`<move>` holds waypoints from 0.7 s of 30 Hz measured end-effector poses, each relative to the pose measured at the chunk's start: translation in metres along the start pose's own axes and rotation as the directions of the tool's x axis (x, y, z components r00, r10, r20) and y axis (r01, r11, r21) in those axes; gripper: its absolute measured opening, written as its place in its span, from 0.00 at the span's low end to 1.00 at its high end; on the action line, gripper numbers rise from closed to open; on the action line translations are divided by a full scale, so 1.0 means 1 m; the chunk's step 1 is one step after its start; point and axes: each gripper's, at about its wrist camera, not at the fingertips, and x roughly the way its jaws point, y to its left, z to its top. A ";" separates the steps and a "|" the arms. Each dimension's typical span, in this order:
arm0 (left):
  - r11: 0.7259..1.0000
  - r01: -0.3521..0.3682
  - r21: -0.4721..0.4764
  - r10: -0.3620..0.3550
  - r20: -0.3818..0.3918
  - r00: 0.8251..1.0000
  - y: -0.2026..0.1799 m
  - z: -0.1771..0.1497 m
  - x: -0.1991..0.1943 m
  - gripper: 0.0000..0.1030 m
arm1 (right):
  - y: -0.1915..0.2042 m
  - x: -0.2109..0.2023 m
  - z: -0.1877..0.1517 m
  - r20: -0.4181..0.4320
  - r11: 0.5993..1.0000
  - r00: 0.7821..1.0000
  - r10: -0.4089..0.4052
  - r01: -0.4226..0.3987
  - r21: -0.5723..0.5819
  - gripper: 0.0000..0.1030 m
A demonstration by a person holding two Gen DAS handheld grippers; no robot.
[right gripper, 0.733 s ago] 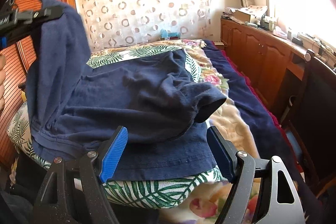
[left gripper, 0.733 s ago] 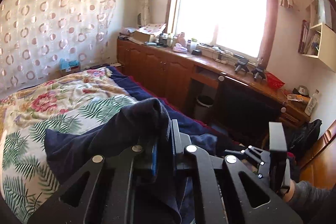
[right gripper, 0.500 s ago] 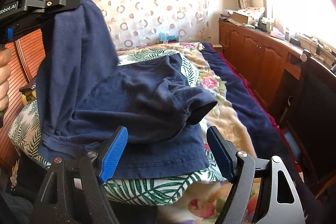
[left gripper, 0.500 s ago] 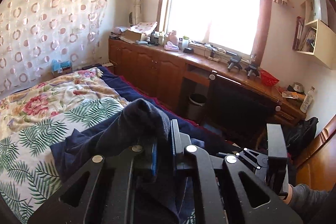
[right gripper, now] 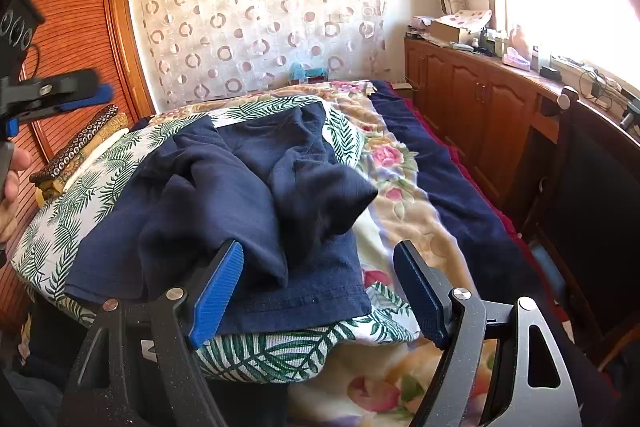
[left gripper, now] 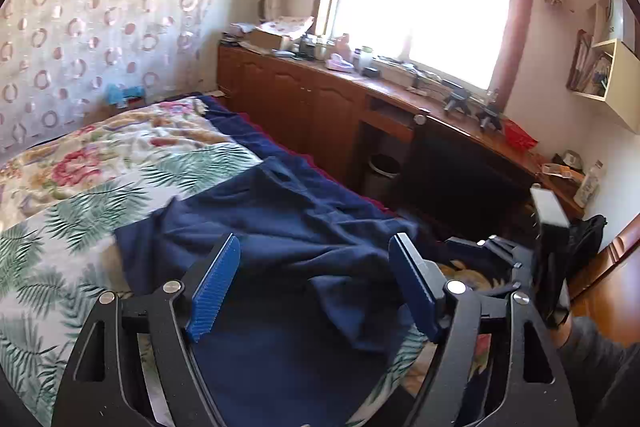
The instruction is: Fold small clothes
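A navy blue T-shirt [right gripper: 248, 195] lies rumpled on the leaf-print bedcover [right gripper: 84, 195], one side folded over the middle and a sleeve [right gripper: 344, 195] sticking out to the right. In the left wrist view the same T-shirt [left gripper: 288, 227] spreads below my left gripper [left gripper: 316, 283], whose jaws are opening and hold nothing; its blue pads hover above the cloth. My right gripper [right gripper: 318, 287] stands open over the shirt's near hem with nothing pinched. The left gripper [right gripper: 60, 95] also shows at the far left of the right wrist view, raised clear of the shirt.
A floral quilt [right gripper: 400, 187] and a dark blue blanket [right gripper: 452, 187] cover the bed's right side. A wooden cabinet run [left gripper: 304, 103] with clutter stands under the window. A wooden wardrobe [right gripper: 76, 39] is at the left, patterned boxes [right gripper: 80, 147] beside the bed. A sleeve [left gripper: 592, 359] shows low right.
My left gripper opened and let go of the shirt side it was holding up; that cloth dropped onto the shirt's middle. The right gripper has stayed open in place.
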 end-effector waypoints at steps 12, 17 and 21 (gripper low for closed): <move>0.991 -0.123 -0.049 0.119 -0.074 0.990 0.056 -0.065 -0.017 0.80 | 0.027 0.000 0.026 0.051 0.997 0.998 0.039 -0.036 -0.065 0.77; 0.985 -0.140 -0.099 0.132 -0.088 0.987 0.071 -0.082 -0.020 0.80 | 0.052 0.003 0.040 0.068 0.990 0.993 0.098 -0.090 -0.108 0.77; 0.980 -0.148 -0.132 0.137 -0.087 0.987 0.080 -0.090 -0.024 0.80 | 0.077 0.029 0.038 -0.011 0.977 0.991 0.134 -0.134 -0.164 0.72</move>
